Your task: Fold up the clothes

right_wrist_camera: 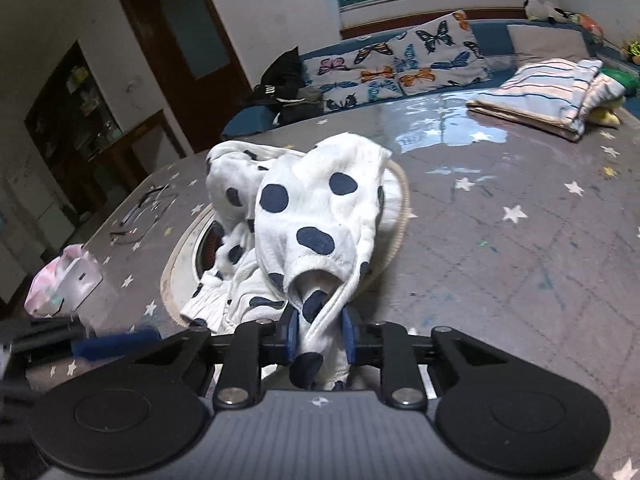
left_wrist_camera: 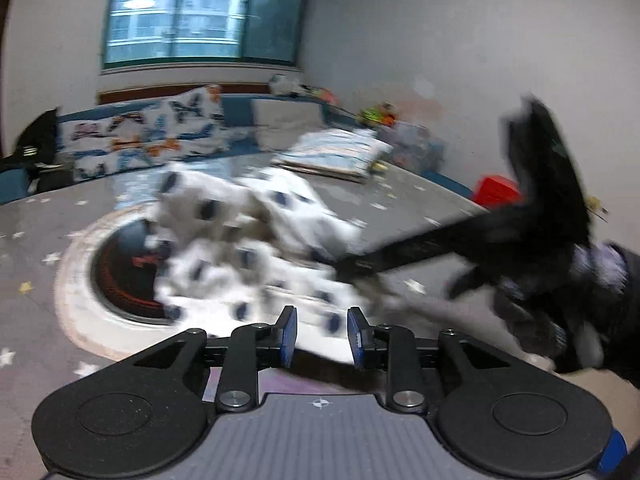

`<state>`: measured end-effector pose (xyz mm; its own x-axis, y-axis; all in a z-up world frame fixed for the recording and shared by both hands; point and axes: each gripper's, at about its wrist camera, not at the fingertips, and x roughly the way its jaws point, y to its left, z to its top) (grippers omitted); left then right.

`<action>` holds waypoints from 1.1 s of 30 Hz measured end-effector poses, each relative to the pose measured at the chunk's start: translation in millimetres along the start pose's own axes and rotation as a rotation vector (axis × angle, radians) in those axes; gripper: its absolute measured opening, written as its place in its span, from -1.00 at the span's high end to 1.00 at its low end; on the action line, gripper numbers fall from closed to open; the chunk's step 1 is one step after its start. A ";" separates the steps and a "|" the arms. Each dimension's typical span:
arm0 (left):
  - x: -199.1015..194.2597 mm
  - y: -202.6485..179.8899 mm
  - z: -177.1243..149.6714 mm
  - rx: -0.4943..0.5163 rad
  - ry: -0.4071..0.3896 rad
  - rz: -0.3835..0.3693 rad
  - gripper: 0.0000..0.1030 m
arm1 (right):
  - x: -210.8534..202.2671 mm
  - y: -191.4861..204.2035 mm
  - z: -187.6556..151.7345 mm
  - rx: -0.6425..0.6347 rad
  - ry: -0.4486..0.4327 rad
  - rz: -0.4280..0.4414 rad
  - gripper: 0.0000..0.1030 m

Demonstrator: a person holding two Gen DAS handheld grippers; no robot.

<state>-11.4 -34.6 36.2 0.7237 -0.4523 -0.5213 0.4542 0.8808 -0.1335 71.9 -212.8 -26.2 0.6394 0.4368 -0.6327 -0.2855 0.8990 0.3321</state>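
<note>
Right gripper (right_wrist_camera: 320, 338) has its jaws clenched on a bunched fold of the white garment (right_wrist_camera: 316, 216). Cloth fills the gap between both blue pads, and a hem edge runs down through it.

From those jaws the garment rises and spreads toward 12 o'clock in the right wrist view, a humped lobe at 12 and a second lobe off at 11. We can't call the long axis; it's a crumpled heap, not laid out.

Left gripper (left_wrist_camera: 322, 334) has jaws released, nothing between the pads. In the left wrist view, heavily motion-blurred, the garment lies from 12 to 10 o'clock of the left jaws, just beyond the tips. We judge the right is the nearer arm (already on it), so the left needs a second hold at 11–12 to spread it.

Garment: white knit, large dark navy spots, ribbed cuff visible low left. It sits on the grey star-print mat (right_wrist_camera: 520, 240), over a round ringed inset (right_wrist_camera: 400, 216) in that surface.
</note>
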 end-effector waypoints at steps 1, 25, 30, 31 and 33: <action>3.1 7.9 2.6 -0.022 -0.003 0.037 0.42 | -0.4 -0.9 -0.9 0.002 0.000 -0.001 0.52; 61.5 64.2 7.5 -0.170 0.123 0.203 0.82 | -15.0 17.7 -20.5 -0.045 0.019 0.117 0.71; 28.7 61.6 11.2 -0.161 0.078 0.195 0.84 | -30.9 9.1 -16.5 -0.015 -0.044 0.130 0.88; 21.1 60.1 11.3 -0.156 0.070 0.193 0.84 | -34.9 8.2 -15.6 -0.015 -0.053 0.131 0.89; 5.7 56.6 11.2 -0.144 0.055 0.191 0.84 | -43.8 7.0 -15.0 -0.020 -0.069 0.134 0.90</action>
<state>24.3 11.1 35.1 0.7580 -0.2712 -0.5932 0.2308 0.9621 -0.1449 31.2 -225.1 -6.7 0.6419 0.5504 -0.5339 -0.3856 0.8335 0.3957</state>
